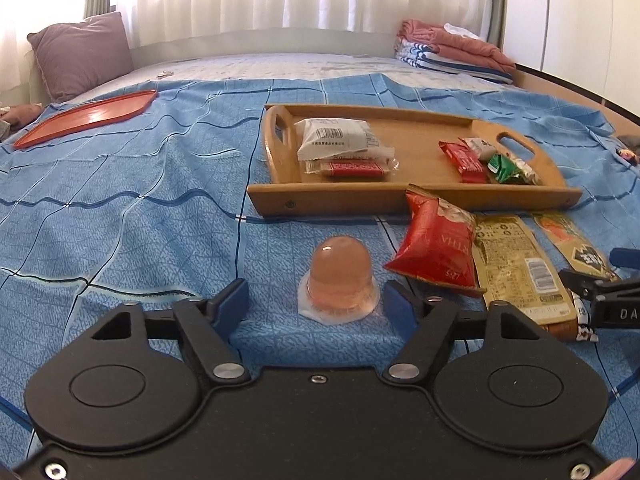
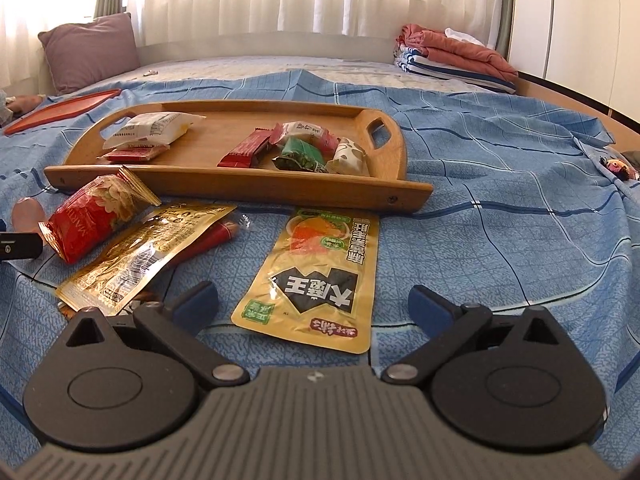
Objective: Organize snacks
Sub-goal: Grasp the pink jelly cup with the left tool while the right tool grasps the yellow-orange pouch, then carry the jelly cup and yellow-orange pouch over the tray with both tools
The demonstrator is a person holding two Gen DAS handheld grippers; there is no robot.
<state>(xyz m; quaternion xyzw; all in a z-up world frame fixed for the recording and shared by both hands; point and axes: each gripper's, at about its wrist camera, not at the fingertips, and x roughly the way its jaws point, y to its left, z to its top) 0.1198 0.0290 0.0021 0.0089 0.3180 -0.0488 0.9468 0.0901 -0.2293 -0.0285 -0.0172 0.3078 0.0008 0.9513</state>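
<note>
A pink dome-shaped jelly cup (image 1: 338, 288) stands on the blue bedsheet between the fingers of my left gripper (image 1: 316, 306). The blue pads sit on either side of it with gaps showing, so the gripper is open. My right gripper (image 2: 314, 306) is wide open over the near end of a flat yellow pouch (image 2: 316, 272), not touching it. A red snack bag (image 1: 436, 244) and a gold pouch (image 1: 516, 268) lie between the two grippers. Behind them the wooden tray (image 1: 400, 200) holds a white packet (image 1: 336, 138), red bars and a green packet (image 2: 300, 156).
A flat red tray (image 1: 88, 116) lies far left on the sheet. A purple pillow (image 1: 80, 54) leans at the back left and folded blankets (image 1: 452, 48) are stacked at the back right. The bed's wooden edge (image 2: 580, 96) runs along the right.
</note>
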